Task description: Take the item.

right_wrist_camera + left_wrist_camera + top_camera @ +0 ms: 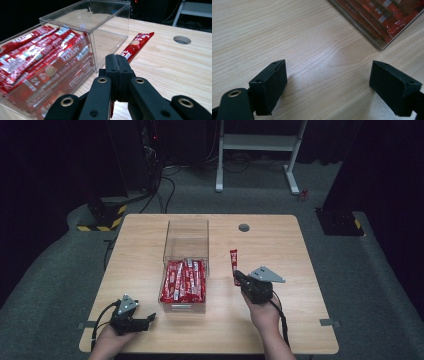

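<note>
The right gripper [117,62], jaws clamped flat on the near end of a red sachet [137,45], carries the stick just above the wooden table [300,270], beside the right wall of a clear acrylic box [110,22]; in the high view the sachet [233,262] juts away from the person, its far end pointing toward the round cable hole [244,227] in the tabletop. The front half of the box [186,240] is packed with a row of matching red sachets [184,280], while the rear half looks empty. The left gripper [146,321] rests low near the table's front left corner, jaws spread wide with nothing between them, a corner of the box [382,45] showing ahead of it. The work in hand appears to be loading this stick into the box: doing it well likely means lifting high enough for the trailing end to clear the rim, swinging left over the opening, lining the sachet up with the packed row, and lowering before letting go. A grip this close to one end may let the stick droop or pivot, so a slow, level carry seems wise.
</note>
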A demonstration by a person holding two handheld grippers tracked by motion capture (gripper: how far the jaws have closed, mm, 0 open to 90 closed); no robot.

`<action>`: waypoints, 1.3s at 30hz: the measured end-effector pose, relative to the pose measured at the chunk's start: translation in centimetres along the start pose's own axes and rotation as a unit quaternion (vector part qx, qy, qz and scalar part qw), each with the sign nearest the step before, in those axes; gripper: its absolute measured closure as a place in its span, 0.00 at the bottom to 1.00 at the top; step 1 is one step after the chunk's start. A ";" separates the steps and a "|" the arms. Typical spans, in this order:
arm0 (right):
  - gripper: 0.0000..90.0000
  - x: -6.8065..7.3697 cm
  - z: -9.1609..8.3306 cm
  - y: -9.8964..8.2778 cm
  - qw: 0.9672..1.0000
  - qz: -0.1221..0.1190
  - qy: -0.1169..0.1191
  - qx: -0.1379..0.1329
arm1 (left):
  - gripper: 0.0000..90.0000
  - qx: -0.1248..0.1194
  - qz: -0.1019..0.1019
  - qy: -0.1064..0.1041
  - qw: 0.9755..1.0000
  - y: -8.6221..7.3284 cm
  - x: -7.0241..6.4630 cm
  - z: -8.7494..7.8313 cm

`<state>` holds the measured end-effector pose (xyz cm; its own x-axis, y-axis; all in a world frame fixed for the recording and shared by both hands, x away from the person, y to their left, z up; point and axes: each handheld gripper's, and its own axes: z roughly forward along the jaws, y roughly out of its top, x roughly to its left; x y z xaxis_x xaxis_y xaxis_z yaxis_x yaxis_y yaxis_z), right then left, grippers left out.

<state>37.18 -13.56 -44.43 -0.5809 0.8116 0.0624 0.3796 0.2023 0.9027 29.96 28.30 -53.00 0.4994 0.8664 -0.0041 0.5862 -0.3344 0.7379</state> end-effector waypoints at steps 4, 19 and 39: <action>1.00 -0.3 0.6 -0.5 1.000 0.004 -0.004 0.010 | 0.17 0.000 0.000 0.000 1.000 0.0 0.0 0.0; 1.00 -1.1 2.7 -2.1 0.999 0.009 -0.021 0.045 | 0.17 0.000 0.002 0.000 1.000 0.0 0.0 0.0; 1.00 -1.5 5.7 -4.4 0.994 0.012 -0.032 0.107 | 0.17 0.000 0.003 0.000 1.000 0.0 0.0 -0.1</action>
<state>40.50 -12.59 -50.93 -0.5245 0.8500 0.0496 0.5421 0.2884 0.7893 29.90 28.31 -52.99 0.5023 0.8647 -0.0001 0.5838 -0.3390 0.7378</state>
